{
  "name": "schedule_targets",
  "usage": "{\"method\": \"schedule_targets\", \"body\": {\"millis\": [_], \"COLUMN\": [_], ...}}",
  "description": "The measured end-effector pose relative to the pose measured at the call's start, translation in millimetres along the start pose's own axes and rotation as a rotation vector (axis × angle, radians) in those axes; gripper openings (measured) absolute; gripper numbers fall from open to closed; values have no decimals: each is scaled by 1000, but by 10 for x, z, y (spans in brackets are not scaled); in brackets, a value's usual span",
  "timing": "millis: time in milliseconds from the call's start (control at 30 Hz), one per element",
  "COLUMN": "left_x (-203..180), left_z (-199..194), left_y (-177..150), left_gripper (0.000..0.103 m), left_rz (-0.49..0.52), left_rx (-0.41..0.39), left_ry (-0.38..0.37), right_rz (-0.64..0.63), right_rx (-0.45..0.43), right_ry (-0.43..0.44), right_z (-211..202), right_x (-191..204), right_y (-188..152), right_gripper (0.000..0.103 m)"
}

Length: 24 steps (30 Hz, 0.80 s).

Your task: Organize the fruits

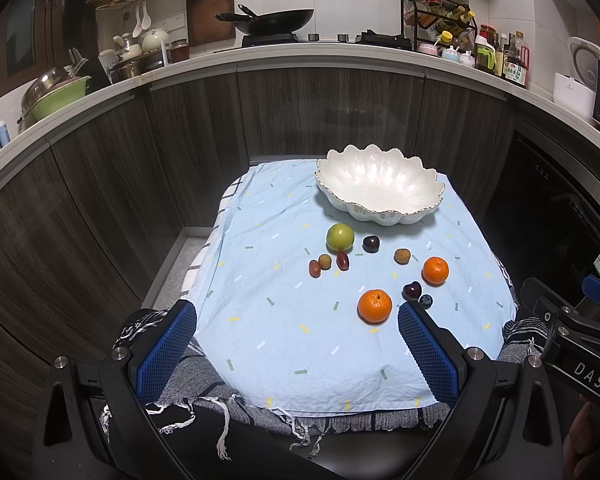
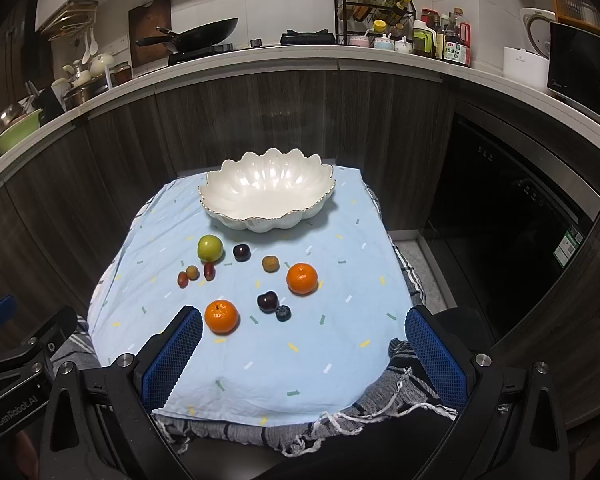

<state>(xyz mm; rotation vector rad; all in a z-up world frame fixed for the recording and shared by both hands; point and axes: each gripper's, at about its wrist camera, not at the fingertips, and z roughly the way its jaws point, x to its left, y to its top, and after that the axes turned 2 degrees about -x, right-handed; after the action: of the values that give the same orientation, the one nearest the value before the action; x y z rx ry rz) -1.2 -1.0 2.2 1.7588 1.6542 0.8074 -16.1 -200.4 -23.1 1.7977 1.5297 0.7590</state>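
Observation:
A white scalloped bowl (image 1: pixel 380 190) (image 2: pixel 266 192) stands empty at the far side of a light blue cloth (image 1: pixel 300 340) (image 2: pixel 320 344). In front of it lie a green apple (image 1: pixel 340 237) (image 2: pixel 210 248), two oranges (image 1: pixel 374 306) (image 1: pixel 435 270) (image 2: pixel 221 316) (image 2: pixel 301 278), dark cherries (image 1: pixel 371 243) (image 1: pixel 411 291) (image 2: pixel 268 301), a blueberry (image 1: pixel 426 301) (image 2: pixel 283 313) and several small reddish and brownish fruits (image 1: pixel 324 261) (image 2: pixel 270 263). My left gripper (image 1: pixel 296 316) is open and empty over the cloth's near edge. My right gripper (image 2: pixel 304 320) is open and empty, near side too.
The cloth covers a small table over a grey fringed blanket (image 1: pixel 204 404). Dark wood cabinets (image 1: pixel 100 200) curve behind, with a counter holding a wok (image 1: pixel 276 22), dishes and bottles. A dark appliance (image 2: pixel 512 240) stands at right. The right gripper's body shows at the left wrist view's right edge (image 1: pixel 572 332).

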Motion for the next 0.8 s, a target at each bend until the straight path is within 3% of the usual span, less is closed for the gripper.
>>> {"method": "schedule_targets", "body": {"millis": [800], "left_x": [8], "left_z": [-14], "left_y": [23], "left_gripper": [103], "left_rz": [0], "left_rx": [-4], "left_ry": [-1], "right_rz": [1], "right_rx": [-7], "right_ry": [-1], "right_z": [-12], "right_x": [-6], "right_y": [11], "right_gripper": [103]}}
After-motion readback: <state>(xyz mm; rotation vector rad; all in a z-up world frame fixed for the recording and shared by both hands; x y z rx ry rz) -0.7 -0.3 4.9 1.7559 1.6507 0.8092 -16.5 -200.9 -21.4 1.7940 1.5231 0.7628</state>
